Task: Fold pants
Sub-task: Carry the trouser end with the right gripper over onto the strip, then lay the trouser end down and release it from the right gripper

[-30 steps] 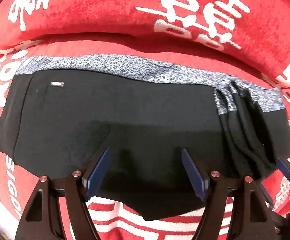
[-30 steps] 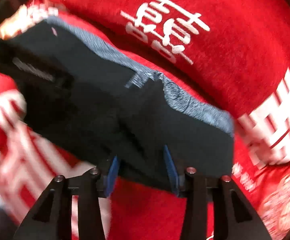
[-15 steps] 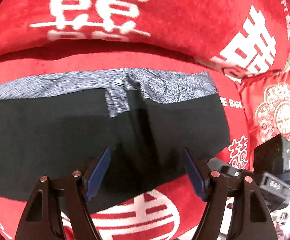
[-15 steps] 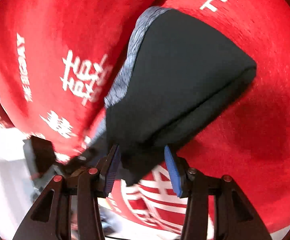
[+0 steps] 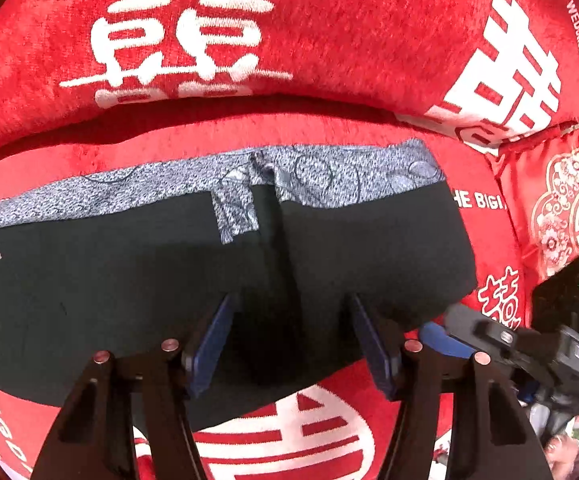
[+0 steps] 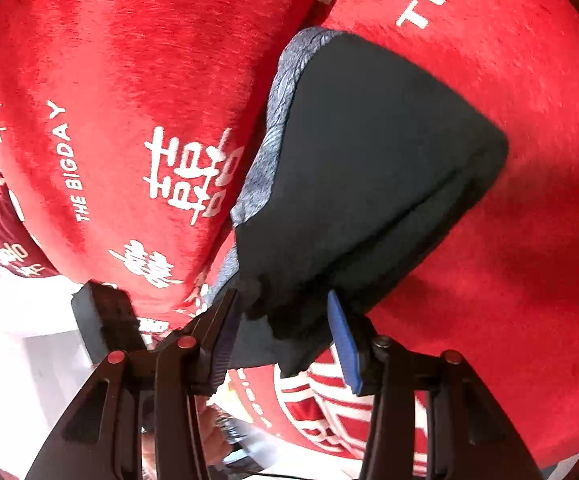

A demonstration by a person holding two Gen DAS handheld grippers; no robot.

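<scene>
The black pants [image 5: 137,292] are spread along the front edge of the red sofa seat [image 5: 329,132], the grey patterned waistband [image 5: 321,172] turned toward the backrest, presumably for a lengthwise fold. Both the left gripper [image 5: 289,340] and right gripper [image 6: 285,330] have fingers parted around the near hem; whether fabric is pinched cannot be told. "THE BIGDAY" [image 6: 71,164] is printed on the cover.
</scene>
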